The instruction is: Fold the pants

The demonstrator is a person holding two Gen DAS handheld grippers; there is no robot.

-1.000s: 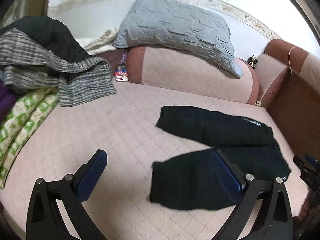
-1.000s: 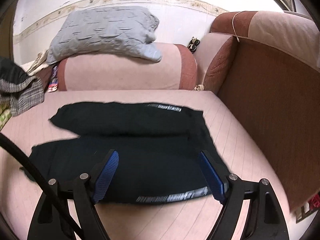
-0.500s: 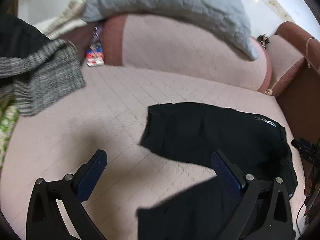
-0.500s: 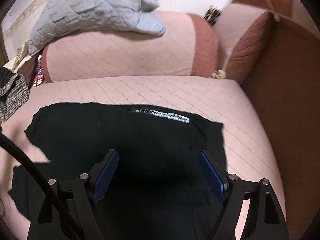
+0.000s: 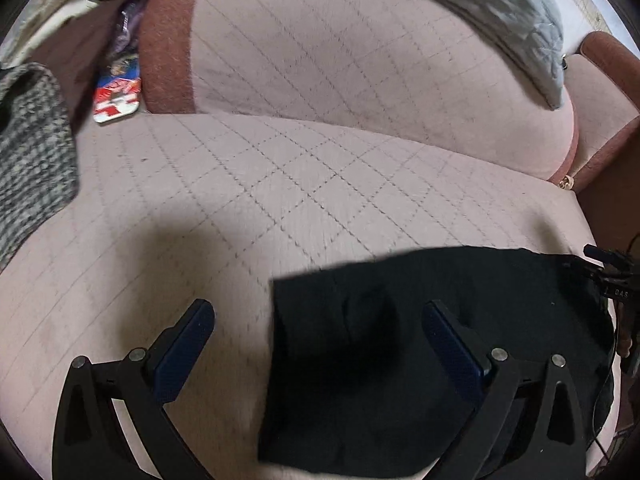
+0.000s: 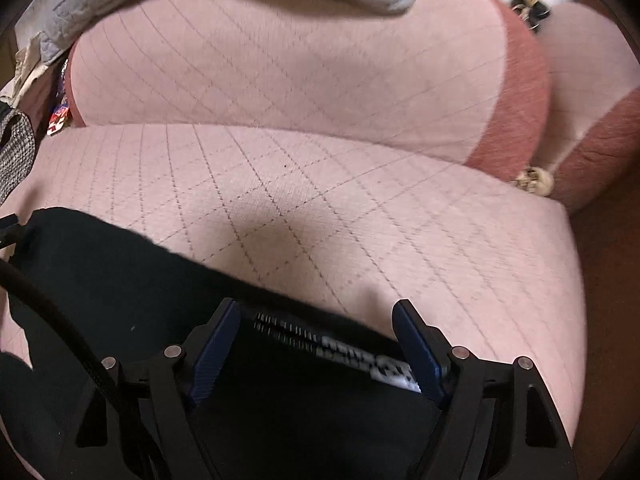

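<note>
Black pants lie flat on the pink quilted sofa seat. In the left wrist view my left gripper is open, low over the far leg's hem edge, its right finger over the cloth and its left finger over bare seat. In the right wrist view the pants fill the lower left, with a white-printed waistband between the fingers. My right gripper is open, straddling that waistband edge close above it. Neither gripper holds cloth.
A pink backrest cushion with a grey quilted blanket on top stands behind. A grey checked garment lies at left, a colourful packet in the gap. A brown armrest bounds the right side.
Both grippers have moved forward and down toward the far edge of the pants. The pants now sit low in both views; both grippers stay open.
</note>
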